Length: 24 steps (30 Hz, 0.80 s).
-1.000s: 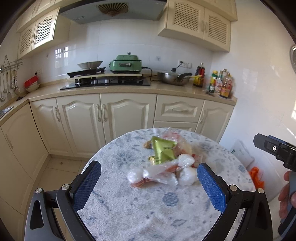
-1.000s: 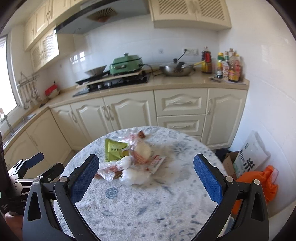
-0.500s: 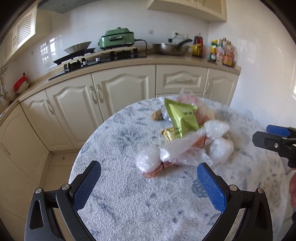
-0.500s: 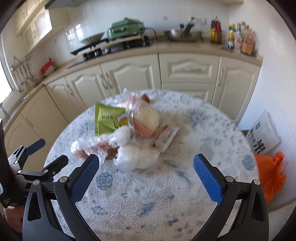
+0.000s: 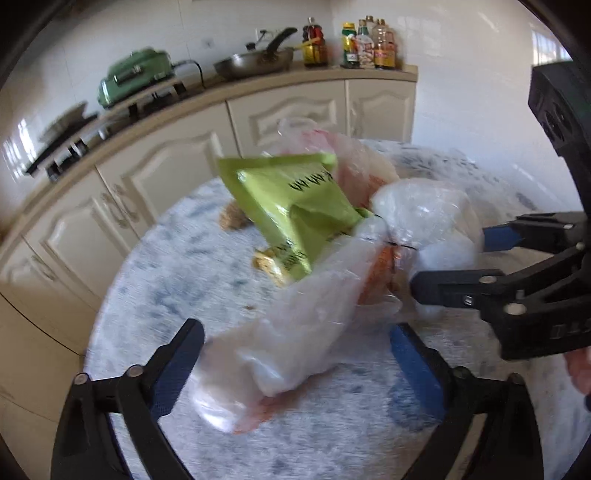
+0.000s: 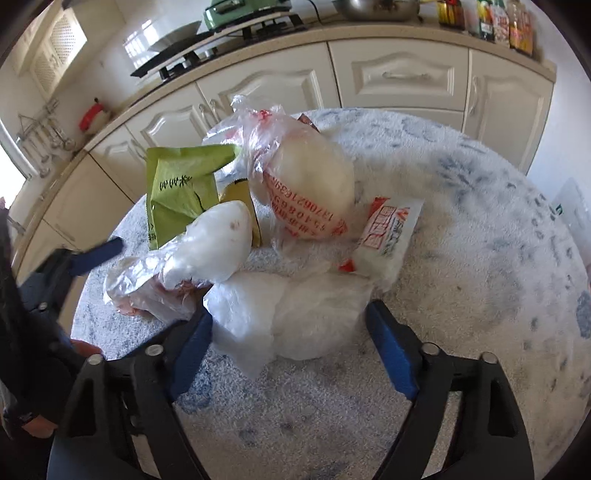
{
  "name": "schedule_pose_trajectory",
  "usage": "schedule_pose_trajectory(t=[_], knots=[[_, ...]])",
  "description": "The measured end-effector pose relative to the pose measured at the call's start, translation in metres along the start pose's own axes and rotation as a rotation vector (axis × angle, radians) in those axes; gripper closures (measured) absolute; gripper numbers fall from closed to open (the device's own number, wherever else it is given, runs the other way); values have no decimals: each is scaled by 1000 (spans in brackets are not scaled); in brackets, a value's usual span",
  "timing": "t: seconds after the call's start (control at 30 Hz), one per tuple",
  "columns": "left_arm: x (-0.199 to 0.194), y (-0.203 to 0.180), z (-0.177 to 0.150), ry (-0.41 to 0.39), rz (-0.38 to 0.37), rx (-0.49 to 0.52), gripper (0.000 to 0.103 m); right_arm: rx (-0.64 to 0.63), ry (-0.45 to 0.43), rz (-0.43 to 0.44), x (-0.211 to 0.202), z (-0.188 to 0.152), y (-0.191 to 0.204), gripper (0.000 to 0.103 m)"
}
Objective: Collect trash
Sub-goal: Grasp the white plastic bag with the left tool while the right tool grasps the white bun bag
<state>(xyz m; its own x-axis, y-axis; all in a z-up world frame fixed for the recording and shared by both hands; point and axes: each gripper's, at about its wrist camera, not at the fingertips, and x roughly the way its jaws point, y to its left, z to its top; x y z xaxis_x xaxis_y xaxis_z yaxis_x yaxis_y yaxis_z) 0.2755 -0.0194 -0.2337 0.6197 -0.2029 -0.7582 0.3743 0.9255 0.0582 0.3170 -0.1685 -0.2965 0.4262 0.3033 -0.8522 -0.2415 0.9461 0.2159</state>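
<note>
Closing blue-padded fingers (image 6: 391, 354) of both grippers around crinkly plastic bags (image 6: 288, 317) on mottled table (image 6: 480, 258).

right tool (image 6: 288, 332): jaws closing, white plastic wad (image 6: 291, 314) between them
green packet (image 6: 181, 188): ahead, left
red-print bag (image 6: 306, 177): ahead
desk (image 6: 480, 221): underneath

cream cabinets (image 6: 399, 74) under beige countertop (image 5: 258, 88), white tiled wall (image 5: 207, 33), green cooker (image 5: 136, 75), daylight.

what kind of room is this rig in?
A home kitchen, most likely: cream panelled base cabinets under a beige countertop, a black gas hob carrying a green electric cooker, and a steel wok beside sauce bottles.
</note>
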Motion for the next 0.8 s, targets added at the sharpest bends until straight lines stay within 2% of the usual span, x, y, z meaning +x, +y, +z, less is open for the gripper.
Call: schedule_pose_trajectory(t=[0.03,0.07,0.1,0.13,0.23,0.27,0.3,0.33,0.4,0.47,0.5,0.53,0.57,0.6,0.7,0.8], knots=[[0,2,0,-8,-13,-16,12,-7,0,0,-1,-2,-1,54],[1,3,-1,-11,-22,-24,16,-3,0,3,-3,-4,-3,60],[0,4,-1,-11,-31,-34,25,3,0,6,-6,-6,-6,68],[-1,6,-2,-12,-38,-48,34,4,-1,3,-8,-8,-8,69],[-7,13,-5,-6,-57,-78,40,0,2,-4,-14,-14,-14,69],[-7,14,-4,-9,-58,-72,40,2,1,-5,-17,-16,-16,69],[-7,13,-4,-16,-49,-63,34,4,-1,-9,-18,-16,-17,67],[-8,11,-5,-24,-35,-48,19,8,-4,-12,-21,-16,-19,61],[-7,7,-4,-36,7,-19,2,13,-14,-6,-24,-14,-20,50],[-5,0,-2,-34,18,13,4,4,-26,0,-27,-10,-18,44],[-1,1,1,-32,-9,14,16,-4,-35,5,-27,-7,-16,40],[1,1,3,-21,-41,5,41,-13,-36,12,-24,-4,-12,38],[7,3,4,5,-75,-14,50,-21,-33,18,-22,-1,-10,38],[9,5,5,14,-78,-31,51,-30,-27,31,-17,3,-6,38],[7,12,2,23,-103,-75,69,-33,-15,92,-6,10,2,38],[-2,24,-10,30,-119,-162,72,-11,-15,145,0,15,6,38]])
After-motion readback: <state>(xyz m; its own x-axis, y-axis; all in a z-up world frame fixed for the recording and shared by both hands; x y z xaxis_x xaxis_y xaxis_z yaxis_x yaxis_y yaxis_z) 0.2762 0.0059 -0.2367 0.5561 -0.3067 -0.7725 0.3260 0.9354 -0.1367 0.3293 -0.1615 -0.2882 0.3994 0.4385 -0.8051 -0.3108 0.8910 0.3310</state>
